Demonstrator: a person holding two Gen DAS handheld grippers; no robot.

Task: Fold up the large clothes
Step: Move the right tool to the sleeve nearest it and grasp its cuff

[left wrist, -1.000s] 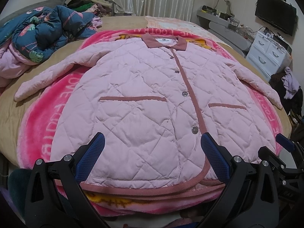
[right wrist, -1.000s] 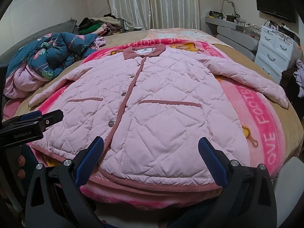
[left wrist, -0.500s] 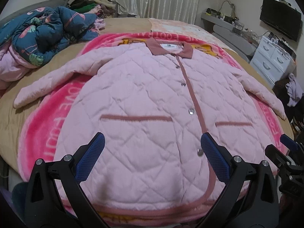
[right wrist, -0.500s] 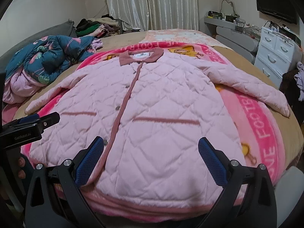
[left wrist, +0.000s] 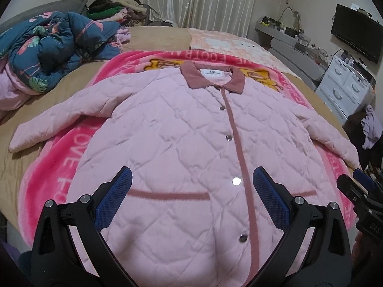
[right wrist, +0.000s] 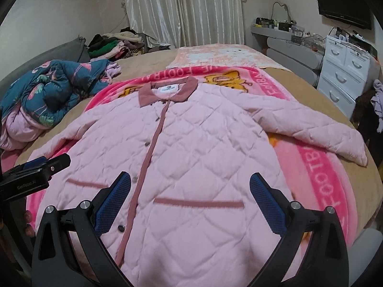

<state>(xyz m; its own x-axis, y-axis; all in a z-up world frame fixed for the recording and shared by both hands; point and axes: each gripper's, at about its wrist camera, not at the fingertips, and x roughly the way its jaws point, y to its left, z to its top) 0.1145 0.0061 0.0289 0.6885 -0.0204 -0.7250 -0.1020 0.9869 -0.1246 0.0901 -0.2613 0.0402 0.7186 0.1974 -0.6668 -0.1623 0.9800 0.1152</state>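
A large pink quilted jacket (left wrist: pixel 182 131) lies flat, front up and buttoned, on a bright pink blanket (left wrist: pixel 59 167) on the bed; it also shows in the right wrist view (right wrist: pixel 203 148). Its dark pink collar (left wrist: pixel 213 76) is at the far end, and both sleeves spread outward. My left gripper (left wrist: pixel 191 191) is open and empty above the jacket's left pocket area. My right gripper (right wrist: pixel 190 196) is open and empty above the right pocket area. The jacket's lower hem is hidden under the grippers.
A crumpled blue flamingo-print quilt (left wrist: pixel 47 47) lies at the bed's left. A clothes pile (right wrist: pixel 112 45) sits at the far left. White drawers (right wrist: pixel 344 79) and a TV (left wrist: pixel 356 35) stand at the right. The bed edge runs along the right.
Both grippers have moved forward over the jacket, from the hem toward the pockets. Both stay open and empty. The jacket has not moved.
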